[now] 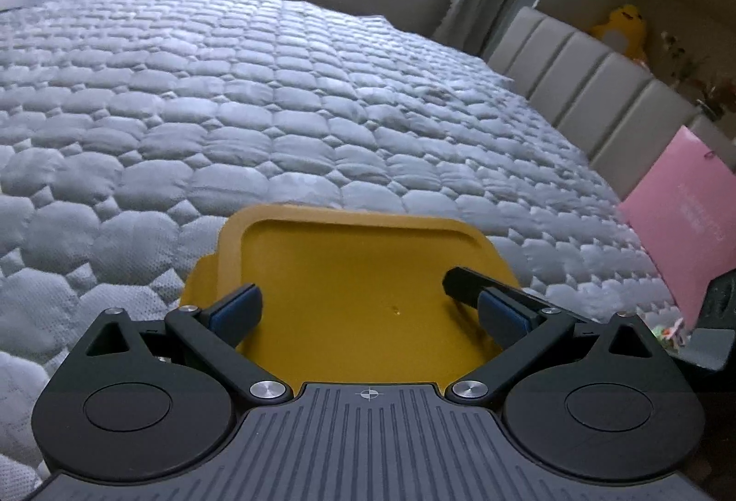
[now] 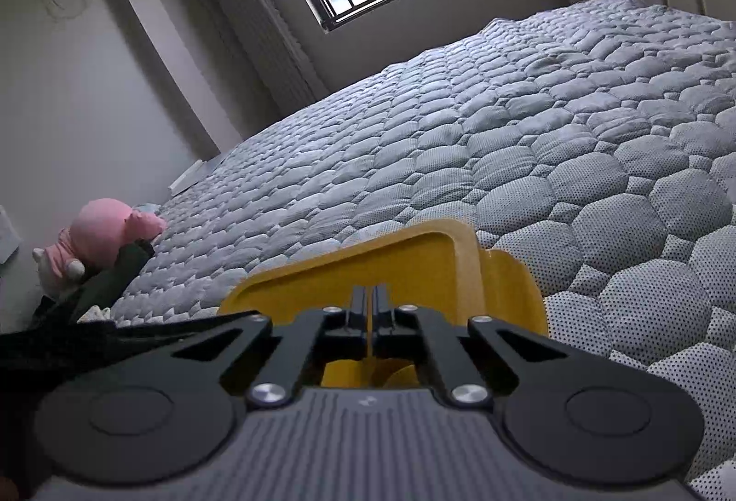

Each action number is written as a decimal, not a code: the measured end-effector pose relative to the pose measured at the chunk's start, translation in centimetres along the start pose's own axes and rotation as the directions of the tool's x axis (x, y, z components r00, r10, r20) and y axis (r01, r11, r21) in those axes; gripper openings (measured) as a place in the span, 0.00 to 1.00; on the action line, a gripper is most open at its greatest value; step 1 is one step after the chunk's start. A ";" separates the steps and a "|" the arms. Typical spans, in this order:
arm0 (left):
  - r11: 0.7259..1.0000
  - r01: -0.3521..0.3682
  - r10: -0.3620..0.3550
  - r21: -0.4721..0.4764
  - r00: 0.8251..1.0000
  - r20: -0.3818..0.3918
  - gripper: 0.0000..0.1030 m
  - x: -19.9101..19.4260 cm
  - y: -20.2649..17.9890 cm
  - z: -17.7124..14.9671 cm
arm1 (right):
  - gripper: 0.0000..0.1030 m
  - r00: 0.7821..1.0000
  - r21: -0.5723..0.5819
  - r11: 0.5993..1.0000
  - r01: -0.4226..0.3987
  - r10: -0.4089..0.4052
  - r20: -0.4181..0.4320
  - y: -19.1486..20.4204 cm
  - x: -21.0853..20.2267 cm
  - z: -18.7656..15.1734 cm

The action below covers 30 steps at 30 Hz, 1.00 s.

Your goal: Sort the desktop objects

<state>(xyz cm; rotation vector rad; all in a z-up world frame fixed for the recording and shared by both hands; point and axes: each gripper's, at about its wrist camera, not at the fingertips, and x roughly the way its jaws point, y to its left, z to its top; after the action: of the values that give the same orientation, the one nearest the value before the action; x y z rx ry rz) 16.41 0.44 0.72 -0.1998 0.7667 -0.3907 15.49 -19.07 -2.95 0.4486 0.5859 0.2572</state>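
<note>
A yellow tray point(image 1: 349, 262) lies on the grey quilted bed, right in front of both grippers. My left gripper point(image 1: 368, 308) is open over the tray's floor, its blue-padded fingers point(image 1: 239, 308) spread wide with nothing between them. Past its right finger a black finger of the other gripper shows over the tray. In the right wrist view the same tray point(image 2: 414, 257) shows tilted. My right gripper point(image 2: 371, 308) has its jaws together, and a thin yellow line between them looks like the tray's near rim. Nothing lies in the part of the tray that shows.
The grey quilted bed point(image 1: 276, 96) fills most of both views. A pink bag point(image 1: 685, 215) stands at the right by the beige headboard point(image 1: 589, 87). A pink plush toy point(image 2: 101, 234) sits at the bed's left edge. A yellow plush point(image 1: 621, 27) sits behind the headboard.
</note>
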 end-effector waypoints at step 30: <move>1.000 0.018 -0.018 0.004 1.000 0.008 0.99 1.0 0.1 0.7 | 0.00 1.000 0.049 0.999 -0.003 0.004 -0.029 -1.4 0.5 0.7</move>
<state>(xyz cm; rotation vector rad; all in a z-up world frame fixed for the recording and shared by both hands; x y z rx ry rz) 17.57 0.12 0.53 -0.2042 0.7561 -0.4079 16.47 -20.37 -3.32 0.4943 0.6214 0.2533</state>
